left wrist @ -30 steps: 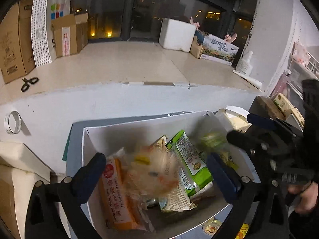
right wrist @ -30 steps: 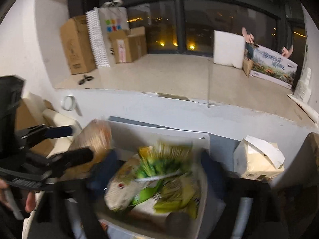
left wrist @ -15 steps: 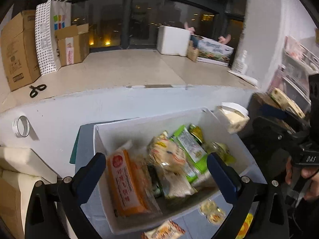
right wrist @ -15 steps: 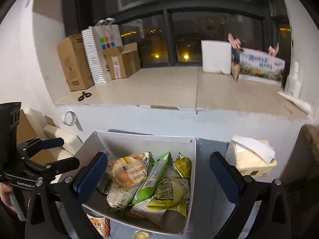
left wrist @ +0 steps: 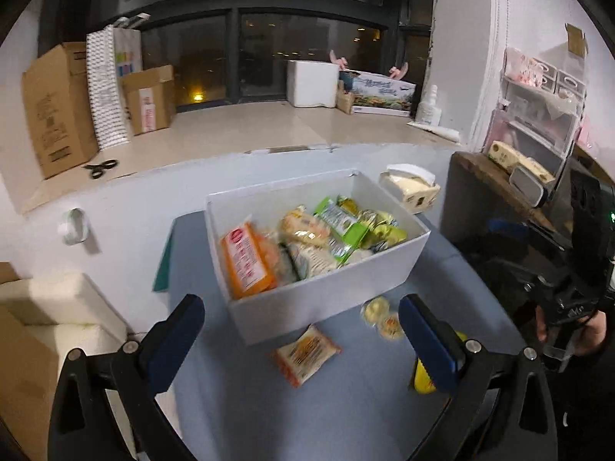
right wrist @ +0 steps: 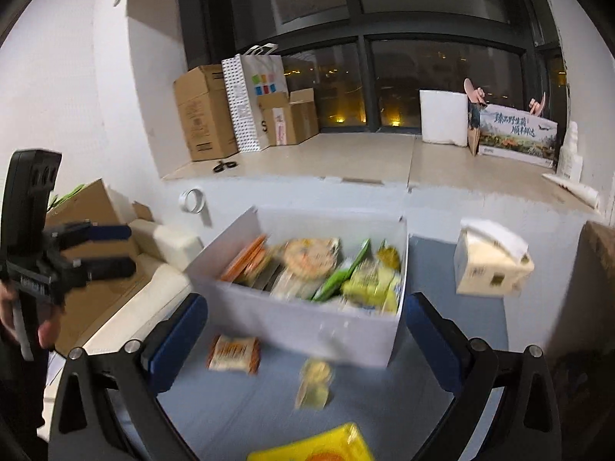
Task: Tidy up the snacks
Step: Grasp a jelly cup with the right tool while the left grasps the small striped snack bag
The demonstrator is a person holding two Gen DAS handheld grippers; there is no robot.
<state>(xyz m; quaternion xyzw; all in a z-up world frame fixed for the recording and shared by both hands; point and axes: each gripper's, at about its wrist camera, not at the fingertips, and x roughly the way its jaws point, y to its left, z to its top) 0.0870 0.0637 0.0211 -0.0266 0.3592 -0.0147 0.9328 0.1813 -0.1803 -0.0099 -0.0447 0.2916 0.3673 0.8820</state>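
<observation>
A white box on the blue table holds several snack packs, among them an orange pack and a green one; the box also shows in the right wrist view. In front of the box lie a small orange packet, two round wrapped snacks and a yellow pack. My left gripper is open and empty, held back from the box. My right gripper is open and empty too.
A tissue pack stands right of the box. A dark block with a wooden top is at the right. White foam blocks and a cardboard box are at the left. A tape roll hangs on the wall.
Both grippers have let go of snack packs into the box and pulled back and up. The loose snacks on the table in front of the box have come into view.
</observation>
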